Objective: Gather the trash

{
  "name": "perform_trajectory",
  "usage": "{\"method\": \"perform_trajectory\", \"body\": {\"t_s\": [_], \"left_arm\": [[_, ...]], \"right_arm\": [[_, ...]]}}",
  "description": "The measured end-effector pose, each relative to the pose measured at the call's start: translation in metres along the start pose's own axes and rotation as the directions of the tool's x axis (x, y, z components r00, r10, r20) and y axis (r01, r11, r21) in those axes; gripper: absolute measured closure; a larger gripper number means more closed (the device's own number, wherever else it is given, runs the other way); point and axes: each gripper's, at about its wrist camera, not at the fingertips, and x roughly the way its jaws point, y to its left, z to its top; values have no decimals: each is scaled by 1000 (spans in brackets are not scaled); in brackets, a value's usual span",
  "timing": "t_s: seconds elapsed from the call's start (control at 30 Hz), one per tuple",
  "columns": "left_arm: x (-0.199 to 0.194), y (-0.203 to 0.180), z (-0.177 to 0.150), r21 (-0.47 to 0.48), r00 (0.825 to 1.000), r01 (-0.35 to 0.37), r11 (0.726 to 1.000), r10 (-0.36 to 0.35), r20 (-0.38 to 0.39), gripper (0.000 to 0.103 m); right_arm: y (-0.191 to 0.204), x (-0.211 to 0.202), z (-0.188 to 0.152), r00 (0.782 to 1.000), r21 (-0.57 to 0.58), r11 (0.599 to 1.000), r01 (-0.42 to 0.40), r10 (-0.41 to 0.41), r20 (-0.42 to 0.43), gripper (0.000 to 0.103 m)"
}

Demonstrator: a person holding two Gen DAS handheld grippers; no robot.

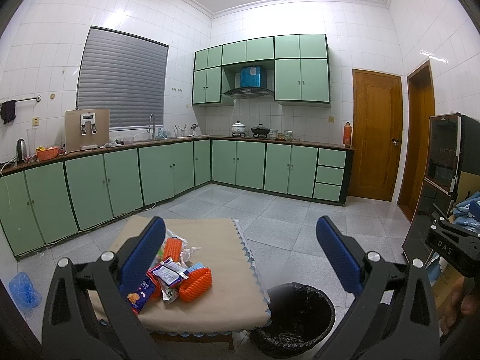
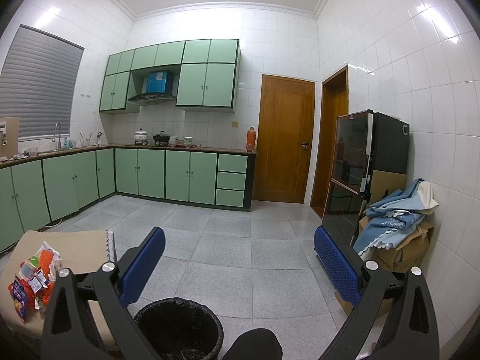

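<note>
A low tabletop (image 1: 216,273) covered with a beige cloth is seen below the left gripper (image 1: 240,258), whose blue-padded fingers (image 1: 144,258) are spread wide apart with nothing between them. A pile of trash (image 1: 172,273) is heaped on the near left part of the tabletop: two orange foam nets (image 1: 195,283), crumpled wrappers (image 1: 168,274) and a blue snack packet (image 1: 141,292). A bin (image 1: 295,318) lined with a black bag is placed on the floor just beside the tabletop's right near corner. The other gripper (image 1: 453,246), black and marked "DAS", is visible at the right edge. A crumpled blue plastic bag (image 1: 24,289) is seen lying on the floor at the left.
</note>
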Motion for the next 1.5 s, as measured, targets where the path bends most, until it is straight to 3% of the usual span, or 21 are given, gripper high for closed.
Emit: {"method": "perform_trajectory", "body": {"t_s": [0.07, 0.13, 0.23, 0.27, 0.37, 0.43, 0.53, 0.6, 0.63, 0.73, 0.93, 1.07, 1.17, 1.3, 1.5], "left_arm": [[2, 0, -1, 7, 1000, -5, 1000, 5, -3, 6], [5, 4, -7, 15, 1000, -13, 1000, 13, -8, 6], [13, 27, -30, 18, 998, -58, 998, 58, -28, 6], [18, 39, -39, 16, 995, -87, 996, 88, -49, 5], [30, 72, -62, -13, 984, -149, 989, 147, -105, 6], [41, 97, -79, -25, 970, -199, 980, 194, -146, 6], [56, 126, -97, -20, 949, -254, 967, 245, -196, 6], [68, 143, -108, -31, 939, -266, 964, 252, -233, 6], [74, 151, -113, -35, 935, -273, 961, 257, -246, 6], [91, 167, -123, -43, 920, -296, 954, 272, -283, 6], [129, 191, -147, -31, 896, -324, 945, 296, -331, 6], [159, 191, -169, 3, 864, -354, 935, 329, -382, 6], [181, 193, -185, 10, 851, -364, 931, 337, -403, 9], [221, 199, -213, 77, 812, -357, 931, 350, -466, 32], [251, 215, -239, 130, 765, -368, 921, 379, -521, 33]], "right_arm": [[0, 3, -1, 1000, 0, 1000, -24, 24, 3, 6], [9, 6, -3, 993, -18, 993, -118, 118, -1, 6], [25, 21, -9, 955, -11, 956, -294, 293, -52, 6], [38, 30, -15, 928, -10, 931, -364, 362, -84, 6], [73, 52, -32, 875, -35, 884, -465, 454, -167, 6], [105, 70, -49, 810, -50, 828, -558, 530, -252, 6], [146, 87, -70, 731, -64, 757, -650, 600, -326, 9], [168, 93, -80, 692, -70, 720, -690, 629, -355, 11], [183, 97, -84, 676, -74, 705, -705, 638, -369, 14], [225, 109, -100, 583, -60, 617, -785, 702, -408, 24], [286, 113, -116, 480, -67, 504, -861, 762, -435, 33], [313, 119, -128, 444, -64, 470, -880, 768, -461, 33], [331, 127, -141, 416, -50, 449, -892, 772, -481, 33], [348, 137, -155, 406, -41, 447, -893, 764, -501, 33], [361, 142, -162, 396, -24, 449, -893, 763, -511, 33]]}}
